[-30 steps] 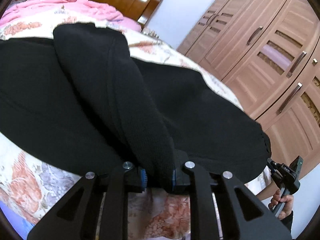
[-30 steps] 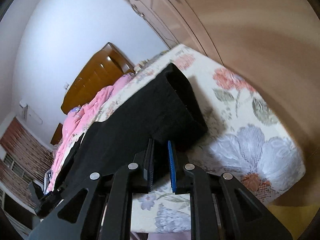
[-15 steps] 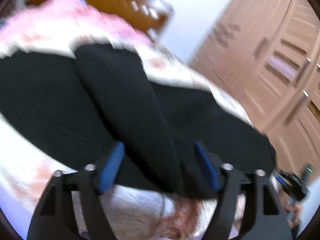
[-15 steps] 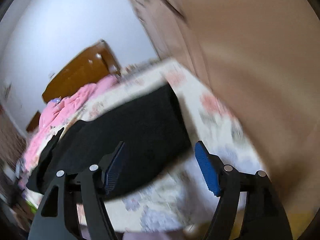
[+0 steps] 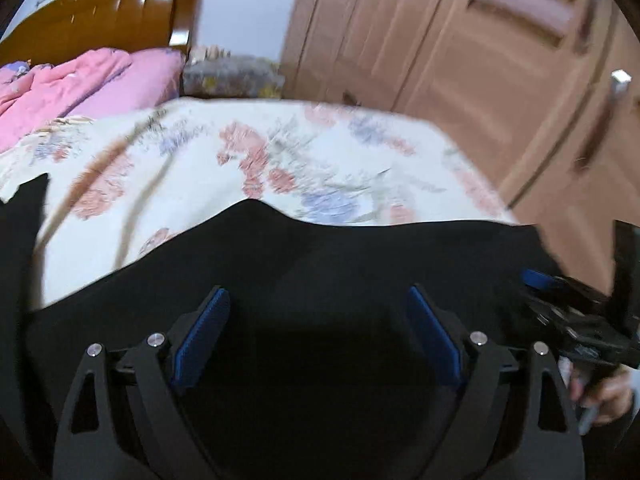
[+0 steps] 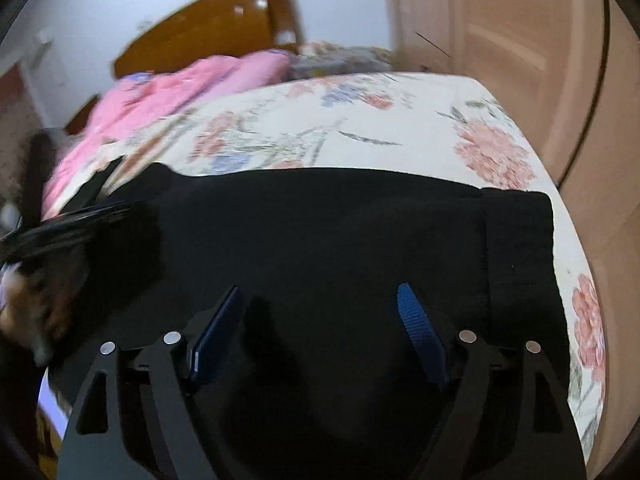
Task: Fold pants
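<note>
No writing could be read. The black knit pants (image 6: 320, 240) were spread on the floral bedsheet (image 6: 328, 120), a pink quilt (image 6: 168, 96) leftward, wooden wardrobe doors (image 5: 480, 60) rightward. The left gripper (image 5: 316, 328) and right gripper (image 6: 320, 320) were held wide apart, empty, above the fabric.

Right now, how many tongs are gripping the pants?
0. The left tongs and the right tongs both hang open above the black pants, which lie flat on the floral bedsheet.
</note>
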### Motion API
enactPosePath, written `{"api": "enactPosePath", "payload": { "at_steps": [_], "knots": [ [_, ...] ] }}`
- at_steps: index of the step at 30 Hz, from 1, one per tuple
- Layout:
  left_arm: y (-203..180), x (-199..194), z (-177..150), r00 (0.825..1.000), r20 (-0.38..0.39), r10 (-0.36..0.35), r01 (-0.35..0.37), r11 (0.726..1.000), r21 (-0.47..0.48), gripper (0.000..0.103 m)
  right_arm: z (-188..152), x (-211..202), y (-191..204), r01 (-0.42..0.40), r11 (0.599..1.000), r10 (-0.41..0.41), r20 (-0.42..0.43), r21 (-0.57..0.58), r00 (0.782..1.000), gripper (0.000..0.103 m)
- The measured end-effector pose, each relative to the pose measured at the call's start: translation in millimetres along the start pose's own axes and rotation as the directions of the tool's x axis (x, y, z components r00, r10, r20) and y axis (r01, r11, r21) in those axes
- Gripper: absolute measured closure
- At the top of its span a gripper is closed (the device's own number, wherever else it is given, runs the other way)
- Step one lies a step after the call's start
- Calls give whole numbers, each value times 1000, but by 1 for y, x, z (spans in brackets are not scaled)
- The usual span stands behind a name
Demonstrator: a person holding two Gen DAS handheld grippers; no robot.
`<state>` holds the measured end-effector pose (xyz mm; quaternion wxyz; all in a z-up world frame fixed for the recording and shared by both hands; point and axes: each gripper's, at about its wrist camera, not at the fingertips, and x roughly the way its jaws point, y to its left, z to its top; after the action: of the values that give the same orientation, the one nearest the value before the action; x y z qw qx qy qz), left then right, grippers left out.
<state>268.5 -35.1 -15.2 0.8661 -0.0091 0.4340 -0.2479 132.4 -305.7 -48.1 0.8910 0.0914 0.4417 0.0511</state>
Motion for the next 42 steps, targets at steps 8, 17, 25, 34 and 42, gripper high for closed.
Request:
{"api": "enactPosePath", "payload": {
  "at_steps": [8,17,25,34,42],
  "knots": [
    [29,24,0,1000,25,-15,15,999,28,9,-13,-16,2,76,996,-76,19,-38,997,14],
    [25,17,0,998,47,-40,40,999,4,4,1,-25,51,161,983,-152,98,-93,983,13],
    [113,-73,29,937,152,314,-291,944,-159,4,38,16,169,-44,938,82,97,-344,992,13],
    [195,-21,5,883,-213,418,-436,899,-45,45,36,67,221,-100,916,112,7,-387,994,13],
    [241,-178,-66,843,233,485,-367,835,-410,95,38,91,199,-166,952,153,-73,-255,986,13]
  ]
}}
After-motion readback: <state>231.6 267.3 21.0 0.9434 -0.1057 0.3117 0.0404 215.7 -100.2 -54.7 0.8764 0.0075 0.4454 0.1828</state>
